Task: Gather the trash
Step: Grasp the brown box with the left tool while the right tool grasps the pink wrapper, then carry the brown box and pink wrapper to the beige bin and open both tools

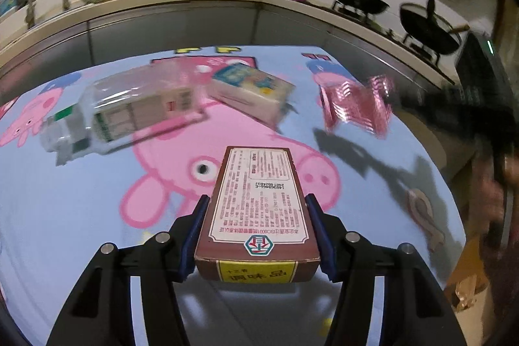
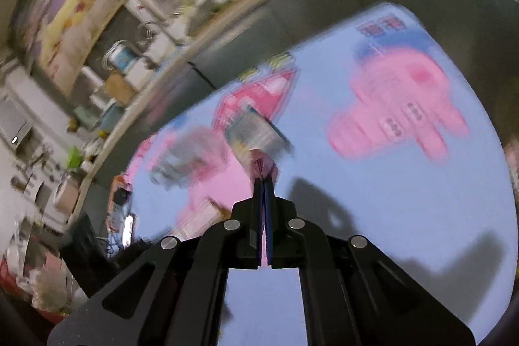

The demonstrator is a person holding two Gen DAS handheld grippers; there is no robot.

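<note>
1. My left gripper [image 1: 258,235] grips a brown seasoning box [image 1: 258,209] by its long sides, jaws part-way open and both blue pads pressed flat on it; the box hangs above the blue cartoon-pig cloth [image 1: 65,216]
2. My right gripper [image 2: 264,184] is closed, the fingers almost meeting, pinching a thin pink foil wrapper [image 2: 261,162] at their tips
3. From the left wrist view that pink foil wrapper [image 1: 355,104] hangs blurred in the air, beyond the box and to its right, clear of the cloth
4. Beyond the box and to its left, a clear plastic bottle [image 1: 123,115] lies on its side on the cloth
5. Straight beyond the box, a white tissue pack [image 1: 251,93] rests on the cloth, just beside the bottle
</note>
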